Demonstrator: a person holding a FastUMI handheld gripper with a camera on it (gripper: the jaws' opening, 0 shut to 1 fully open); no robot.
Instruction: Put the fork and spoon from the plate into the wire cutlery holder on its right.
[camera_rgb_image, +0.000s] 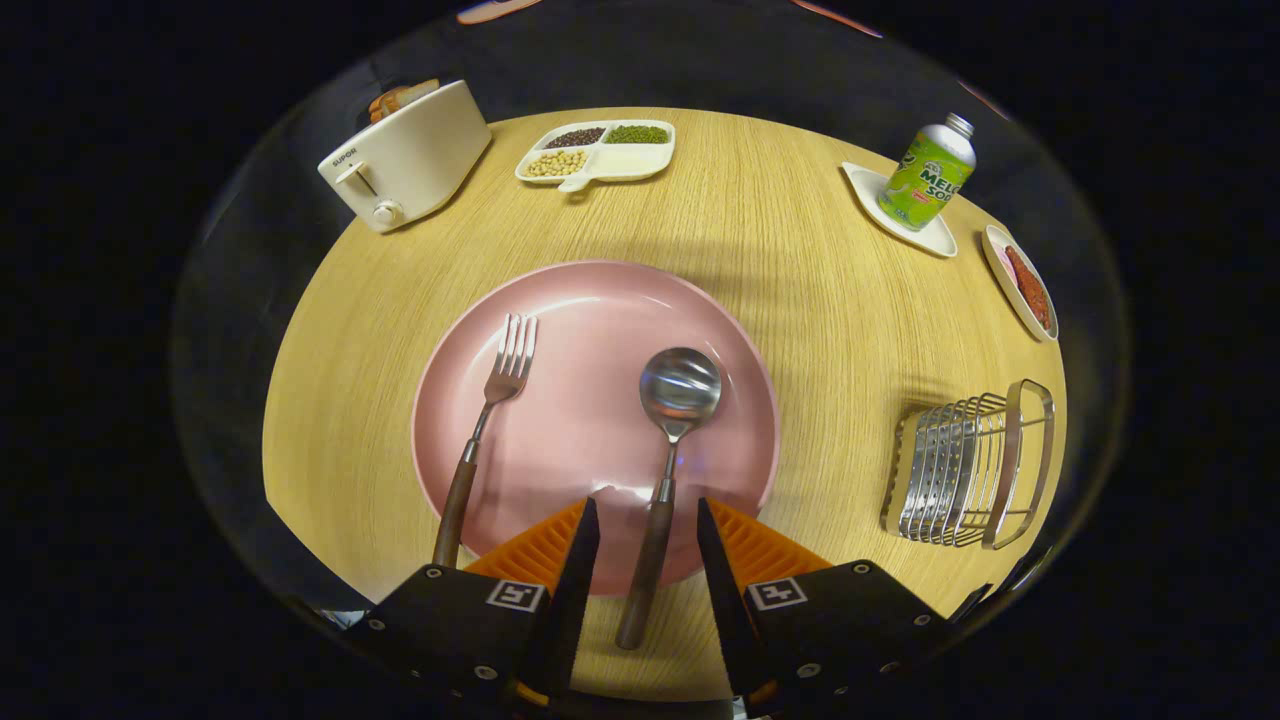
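Observation:
A pink plate (600, 300) lies on the round wooden table just ahead of my fingers. On its left part rests a fork (490, 420) with a brown wooden handle that overhangs the plate's near rim. A spoon (668, 440) with the same kind of handle lies on the plate's right part. Its handle runs back between my two fingers without touching either. My gripper (648, 520) is open, its black and orange fingers standing on either side of the spoon handle above the plate's near rim. The wire cutlery holder (965, 465) stands on the table to the right of the plate.
At the far left stands a cream toaster (405, 155) with bread in it. A white divided dish (598, 150) of beans sits at the back. A green soda bottle (925, 175) stands on a white coaster at the far right, next to a small dish (1022, 285) of red food.

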